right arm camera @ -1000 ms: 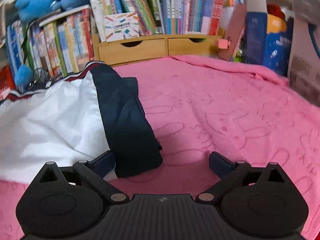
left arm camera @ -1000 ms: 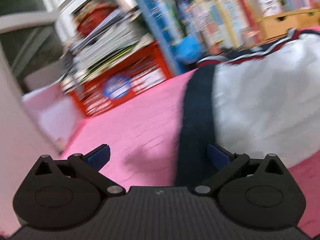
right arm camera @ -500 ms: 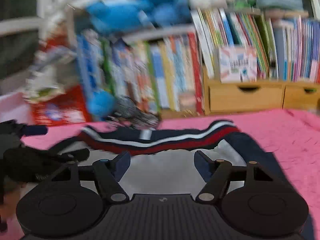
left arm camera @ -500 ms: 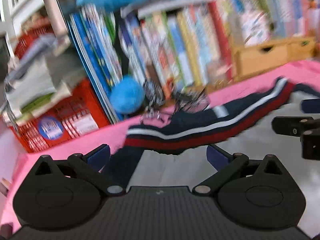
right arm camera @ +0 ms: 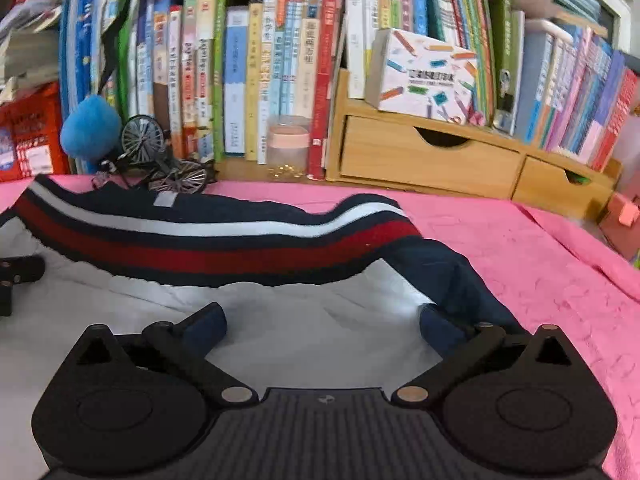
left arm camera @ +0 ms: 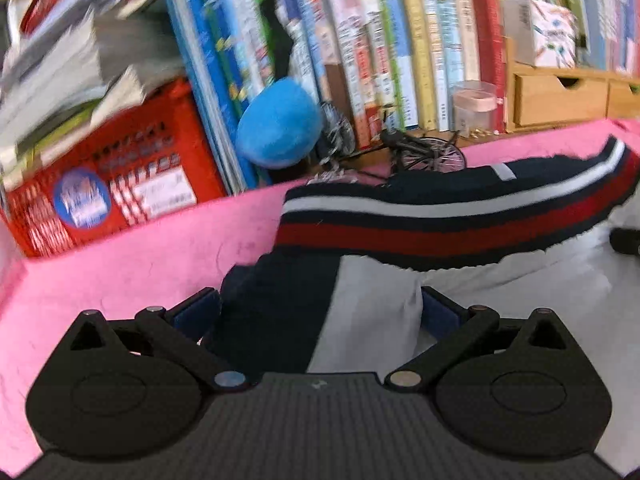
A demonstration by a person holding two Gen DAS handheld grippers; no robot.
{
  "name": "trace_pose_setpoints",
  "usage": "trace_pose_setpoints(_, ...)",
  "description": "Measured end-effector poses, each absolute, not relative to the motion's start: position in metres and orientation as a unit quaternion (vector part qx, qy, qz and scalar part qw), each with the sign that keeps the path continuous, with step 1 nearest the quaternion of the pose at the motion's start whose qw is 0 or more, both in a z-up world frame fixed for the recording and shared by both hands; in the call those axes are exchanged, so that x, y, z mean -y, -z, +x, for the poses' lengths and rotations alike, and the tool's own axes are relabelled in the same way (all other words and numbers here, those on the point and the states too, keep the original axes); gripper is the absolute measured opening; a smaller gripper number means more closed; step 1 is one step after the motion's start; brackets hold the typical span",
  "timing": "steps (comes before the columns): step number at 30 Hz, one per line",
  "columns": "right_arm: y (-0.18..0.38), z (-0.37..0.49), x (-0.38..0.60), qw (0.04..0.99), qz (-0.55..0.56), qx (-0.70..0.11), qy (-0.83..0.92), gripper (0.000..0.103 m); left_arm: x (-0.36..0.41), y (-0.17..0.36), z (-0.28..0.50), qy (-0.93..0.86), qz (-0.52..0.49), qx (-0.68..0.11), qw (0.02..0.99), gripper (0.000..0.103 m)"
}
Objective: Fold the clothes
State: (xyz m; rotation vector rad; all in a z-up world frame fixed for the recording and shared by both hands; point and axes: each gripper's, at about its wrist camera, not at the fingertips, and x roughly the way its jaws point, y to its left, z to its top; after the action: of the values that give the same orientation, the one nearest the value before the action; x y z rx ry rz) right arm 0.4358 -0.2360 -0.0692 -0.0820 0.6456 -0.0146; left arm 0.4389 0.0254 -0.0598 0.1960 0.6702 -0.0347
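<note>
Surface: pink towel-textured cover (right arm camera: pixel 540 280), spread under the work area and reaching back to a wall of shelving.
Left gripper (left arm camera: pixel 318 312): jaws spread wide, nothing between the pads; it hovers low over the left edge of the garment, where the navy side panel (left arm camera: pixel 276 308) meets the white cloth.
Right gripper (right arm camera: pixel 322 328): jaws likewise spread and empty; it hovers over the white cloth near the right edge, with its right finger just beside the navy sleeve (right arm camera: pixel 448 276).
Garment (right arm camera: pixel 304 320): white-bodied top with navy sides, lying flat on the cover directly below and ahead of both tools.
Striped band (right arm camera: pixel 208 240): navy, white and red ribbed band at the far end of the garment; long axis runs left to right, across both tools' line of approach.
Key relation: the band lies straight ahead of both grippers. The left tool is nearer its left end, the right tool nearer its right end. A two-handed grasp of the far edge, one corner per side, appears to be the step in hand.
Risk: judged likely that the soft ribbing bunches if the two ends are not taken level.
Clear jar (right arm camera: pixel 289 146): stands beyond the garment against the books; pale pink fill visible, exact contents cannot be told.
Wooden drawer unit (right arm camera: pixel 432 160): both drawers shut, contents hidden.
Red crate (left arm camera: pixel 108 184): far left, stacked papers on top.
Books (right arm camera: pixel 248 80): upright rows behind, with a miniature bicycle (right arm camera: pixel 168 160) and blue plush (right arm camera: pixel 90 132) at their foot.
</note>
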Motion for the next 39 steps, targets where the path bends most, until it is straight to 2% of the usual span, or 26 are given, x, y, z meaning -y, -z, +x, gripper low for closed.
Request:
trace_pose_setpoints(4, 0.062, 0.424, 0.244, 0.957, -0.008, -0.291, -0.001, 0.102, -0.034, 0.061, 0.438, 0.013, 0.074, -0.335, 0.939, 0.103)
trace_pose_setpoints(8, 0.061, 0.421, 0.283, 0.951, 0.119, -0.284, 0.003, 0.103, -0.062, 0.070, 0.454, 0.036, -0.024, -0.368, 0.929, 0.103)
trace_pose_setpoints(10, 0.068, 0.429, 0.292, 0.942, 0.144, -0.302, 0.036, 0.103, -0.067, 0.072, 0.455, 0.038, -0.040, -0.366, 0.929, 0.103)
trace_pose_setpoints(12, 0.073, 0.435, 0.277, 0.940, 0.098, -0.322, 0.058, 0.103, -0.058, 0.072, 0.455, 0.030, -0.014, -0.366, 0.930, 0.103)
trace_pose_setpoints(20, 0.077, 0.447, 0.267, 0.936, 0.061, -0.340, 0.068, 0.103, -0.054, 0.073, 0.457, 0.022, -0.001, -0.371, 0.929, 0.103)
trace_pose_setpoints(25, 0.073, 0.454, 0.263, 0.930, 0.035, -0.361, 0.061, 0.103, -0.059, -0.013, 0.409, 0.032, 0.024, -0.345, 0.938, 0.103)
trace_pose_setpoints(26, 0.070, 0.455, 0.263, 0.928, 0.028, -0.368, 0.054, 0.102, -0.060, -0.031, 0.399, 0.034, 0.029, -0.340, 0.939, 0.097)
trace_pose_setpoints(27, 0.055, 0.455, 0.262, 0.920, 0.009, -0.390, 0.036, 0.091, -0.061, -0.048, 0.389, 0.036, 0.034, -0.335, 0.941, 0.095)
trace_pose_setpoints(28, 0.028, 0.445, 0.263, 0.921, 0.003, -0.390, 0.012, 0.085, -0.062, -0.066, 0.379, 0.038, 0.039, -0.329, 0.943, 0.097)
trace_pose_setpoints(29, 0.001, 0.429, 0.264, 0.929, 0.007, -0.370, -0.009, 0.087, -0.063, -0.083, 0.369, 0.040, 0.044, -0.324, 0.944, 0.103)
trace_pose_setpoints(31, -0.066, 0.384, 0.272, 0.947, 0.030, -0.315, -0.056, 0.100, -0.065, -0.118, 0.350, 0.044, 0.055, -0.313, 0.947, 0.103)
trace_pose_setpoints(34, -0.153, 0.303, 0.273, 0.963, 0.033, -0.232, -0.130, 0.103, -0.068, -0.159, 0.305, 0.044, 0.080, -0.287, 0.954, 0.103)
trace_pose_setpoints(36, -0.149, 0.249, 0.276, 0.972, 0.026, -0.207, -0.108, 0.103, -0.070, -0.170, 0.252, 0.036, 0.112, -0.254, 0.960, 0.103)
trace_pose_setpoints(39, -0.142, 0.167, 0.281, 0.982, 0.015, -0.170, -0.076, 0.103, -0.073, -0.135, 0.184, 0.004, 0.114, -0.242, 0.964, 0.103)
